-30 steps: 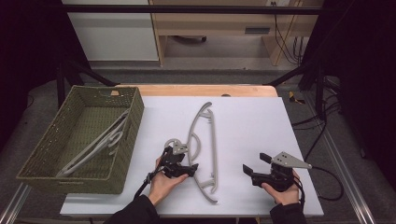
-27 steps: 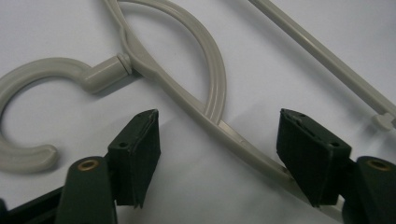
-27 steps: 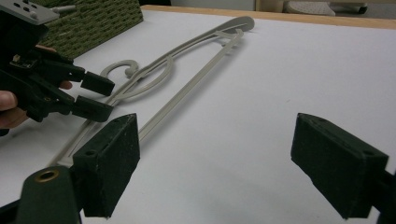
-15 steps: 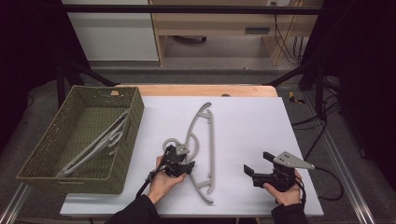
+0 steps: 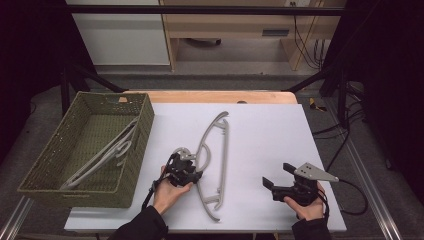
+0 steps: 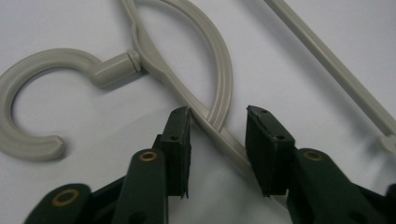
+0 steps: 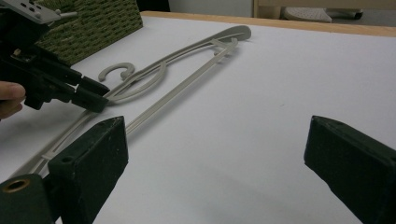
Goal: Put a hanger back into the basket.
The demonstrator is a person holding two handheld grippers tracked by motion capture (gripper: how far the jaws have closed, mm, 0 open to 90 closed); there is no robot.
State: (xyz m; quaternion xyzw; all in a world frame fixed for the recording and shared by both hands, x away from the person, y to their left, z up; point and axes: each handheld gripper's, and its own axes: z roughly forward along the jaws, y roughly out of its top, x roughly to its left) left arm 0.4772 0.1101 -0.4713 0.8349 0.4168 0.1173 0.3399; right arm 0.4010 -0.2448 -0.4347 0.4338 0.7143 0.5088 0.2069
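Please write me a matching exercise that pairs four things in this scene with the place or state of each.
Things:
1. left gripper
2. right gripper
3. grey hanger on the table
4. woven basket

States:
a. holds another grey hanger
b. jaws wide open over bare table, nothing between them
c. jaws open astride the hanger's arm near the hook
d. lies flat between the two grippers

Pairs: 1-c, 2-b, 3-d, 4-a

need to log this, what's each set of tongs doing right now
Left tongs: open, jaws either side of the grey hanger arm, not clamped.
Right tongs: open wide, holding nothing, over the white table.
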